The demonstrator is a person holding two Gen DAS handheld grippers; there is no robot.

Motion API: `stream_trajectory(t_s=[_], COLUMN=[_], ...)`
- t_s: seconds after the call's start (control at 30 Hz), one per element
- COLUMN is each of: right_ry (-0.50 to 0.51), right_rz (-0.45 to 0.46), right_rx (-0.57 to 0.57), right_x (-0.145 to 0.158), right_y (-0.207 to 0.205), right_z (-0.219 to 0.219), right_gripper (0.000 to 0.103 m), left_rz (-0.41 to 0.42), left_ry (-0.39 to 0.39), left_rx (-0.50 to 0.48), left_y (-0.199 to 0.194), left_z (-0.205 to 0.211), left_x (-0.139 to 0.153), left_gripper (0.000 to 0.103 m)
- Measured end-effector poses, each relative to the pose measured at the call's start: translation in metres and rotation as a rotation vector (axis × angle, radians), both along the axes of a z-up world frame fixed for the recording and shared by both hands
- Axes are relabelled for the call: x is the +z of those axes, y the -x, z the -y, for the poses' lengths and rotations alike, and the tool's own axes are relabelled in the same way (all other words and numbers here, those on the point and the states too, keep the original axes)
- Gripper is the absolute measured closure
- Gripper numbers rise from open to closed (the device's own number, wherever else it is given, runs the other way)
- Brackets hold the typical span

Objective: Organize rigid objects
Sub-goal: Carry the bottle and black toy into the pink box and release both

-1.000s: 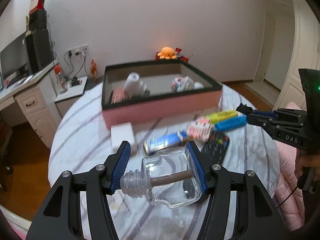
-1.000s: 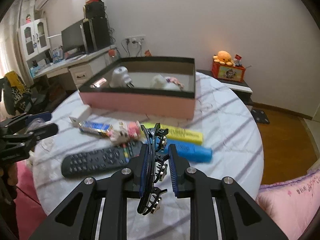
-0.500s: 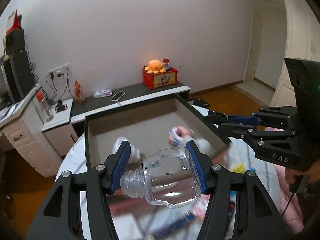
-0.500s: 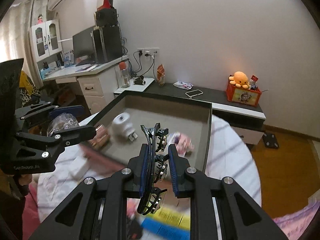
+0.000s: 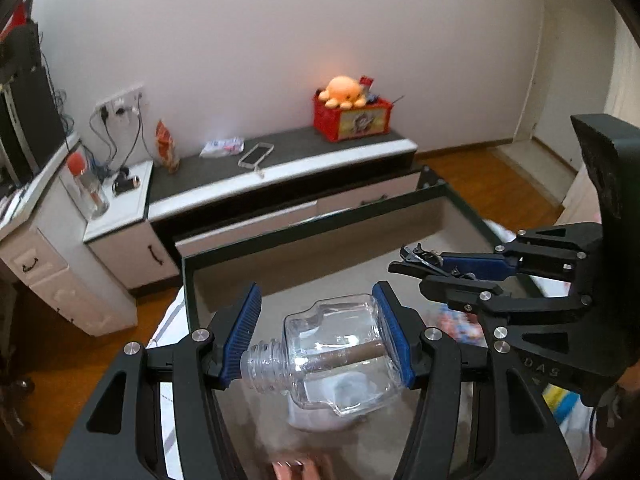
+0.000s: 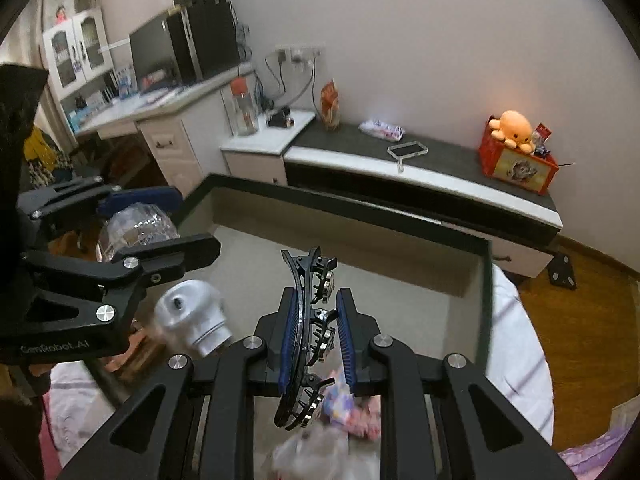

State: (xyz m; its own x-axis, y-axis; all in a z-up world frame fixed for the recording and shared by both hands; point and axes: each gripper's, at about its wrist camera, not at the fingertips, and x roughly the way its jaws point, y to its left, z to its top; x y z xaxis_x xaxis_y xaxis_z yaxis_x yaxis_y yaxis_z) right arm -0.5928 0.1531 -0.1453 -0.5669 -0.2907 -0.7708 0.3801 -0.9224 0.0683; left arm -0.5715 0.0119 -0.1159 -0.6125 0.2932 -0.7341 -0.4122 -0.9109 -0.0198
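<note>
My left gripper [image 5: 320, 338] is shut on a clear glass bottle [image 5: 340, 364], held sideways with its neck to the left, above the open box [image 5: 320, 228]. The bottle also shows in the right wrist view [image 6: 136, 232]. My right gripper [image 6: 316, 336] is shut on a black hair clip [image 6: 306, 332] with metal studs, also over the box [image 6: 486, 280]. In the left wrist view the right gripper [image 5: 424, 268] hovers to the right of the bottle, clip tip pointing left.
Inside the box lie a white round object [image 6: 194, 322], a pink patterned item [image 6: 348, 408] and a clear wrapper [image 6: 316, 452]. A low TV cabinet [image 5: 280, 168] with a phone and an orange plush on a red box [image 5: 348, 108] stands behind. The white table edge [image 6: 516, 340] shows at right.
Both grippers have moved forward and up from the table's loose items to above the box, each still holding its object. The box interior now lies directly below.
</note>
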Motion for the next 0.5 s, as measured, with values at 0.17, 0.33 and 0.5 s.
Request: stream_trajectory(t_s=[0.17,0.33,0.5], right_ry=[-0.017,-0.03,-0.073], right_rz=[0.063,0.085,0.067], right_rx=[0.012,0.018,0.013], right_x=[-0.016,-0.024,-0.019], right_y=[0.019,0.022,0.019], right_z=[0.006,0.01,0.016], right_gripper=[0.083,0.083,0.076], left_rz=[0.052,0.063,0.043], left_ry=[0.03,0.013,0.023], left_rx=[0.031,0.04,0.065], left_y=[0.019,0.025,0.023], left_z=[0.007,0.013,0.017], left_x=[-0.025,-0.026,-0.023], left_gripper=[0.044,0.044,0.026])
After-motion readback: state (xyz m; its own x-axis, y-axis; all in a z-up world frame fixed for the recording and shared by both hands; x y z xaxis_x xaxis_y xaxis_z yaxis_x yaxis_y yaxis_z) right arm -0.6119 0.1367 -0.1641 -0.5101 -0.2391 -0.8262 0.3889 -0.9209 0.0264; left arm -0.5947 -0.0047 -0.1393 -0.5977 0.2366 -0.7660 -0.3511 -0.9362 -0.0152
